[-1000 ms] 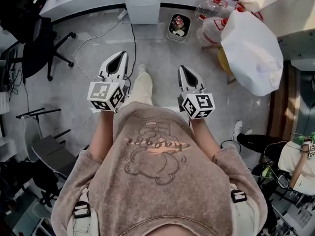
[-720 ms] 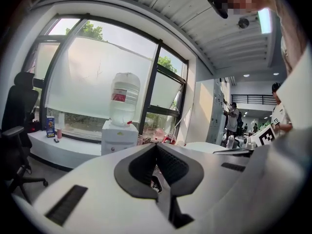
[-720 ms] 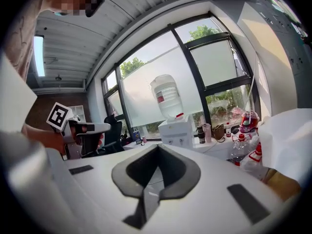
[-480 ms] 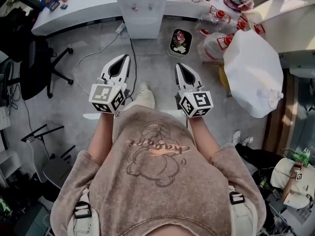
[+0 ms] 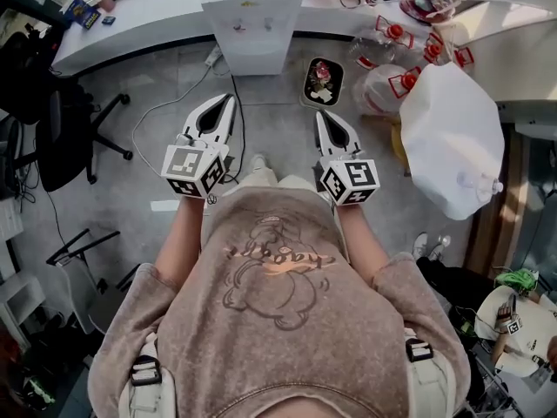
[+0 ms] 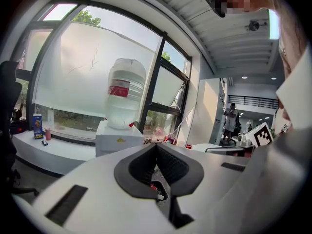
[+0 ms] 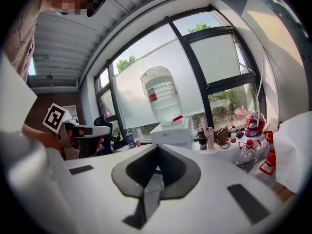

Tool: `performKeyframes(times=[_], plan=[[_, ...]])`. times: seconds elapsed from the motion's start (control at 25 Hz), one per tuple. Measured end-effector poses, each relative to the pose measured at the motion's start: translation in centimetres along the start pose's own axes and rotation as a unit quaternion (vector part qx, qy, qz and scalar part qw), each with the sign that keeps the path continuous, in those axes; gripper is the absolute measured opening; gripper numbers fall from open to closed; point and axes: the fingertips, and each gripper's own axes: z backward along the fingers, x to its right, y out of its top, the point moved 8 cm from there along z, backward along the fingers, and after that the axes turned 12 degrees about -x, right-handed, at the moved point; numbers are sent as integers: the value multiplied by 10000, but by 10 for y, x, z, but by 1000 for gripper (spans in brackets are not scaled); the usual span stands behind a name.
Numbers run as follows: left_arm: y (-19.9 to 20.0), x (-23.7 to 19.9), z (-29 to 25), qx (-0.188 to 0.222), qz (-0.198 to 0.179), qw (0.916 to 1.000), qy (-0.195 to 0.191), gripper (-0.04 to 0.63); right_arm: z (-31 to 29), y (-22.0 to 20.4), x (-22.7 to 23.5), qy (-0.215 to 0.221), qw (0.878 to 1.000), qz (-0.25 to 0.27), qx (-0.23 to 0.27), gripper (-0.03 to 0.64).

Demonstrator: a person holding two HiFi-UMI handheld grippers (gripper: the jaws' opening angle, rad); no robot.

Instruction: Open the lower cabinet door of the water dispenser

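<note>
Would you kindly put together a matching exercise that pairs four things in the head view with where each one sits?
Things:
1. water dispenser
2. black office chair
3. large white bag
4. small black container

Places in the head view:
A. low down, just right of the dispenser's base
B. far left side
C. top centre
D. right side, taking up much of that edge

Pairs: 1-C, 2-B, 3-D, 4-A
</note>
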Motion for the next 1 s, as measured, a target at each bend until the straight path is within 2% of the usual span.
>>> performKeyframes(times=[0.48,0.8,0.92,1.0], plan=[[5,-23,-41,83,44,9998,180,17,-45,2,25,292,9994,40,-152,6],[-21,-57,-93,169,-8,9998,109,17,-104,-12,50,314,9994,103,-47,6],[-36,-75,-105,192,36,9998,54,17,-122,-18,50,498,9984,199,153,5],[-45,-86,-108,206,31,9998,1,17,-133,-23,43,669,9971,309,164,167]])
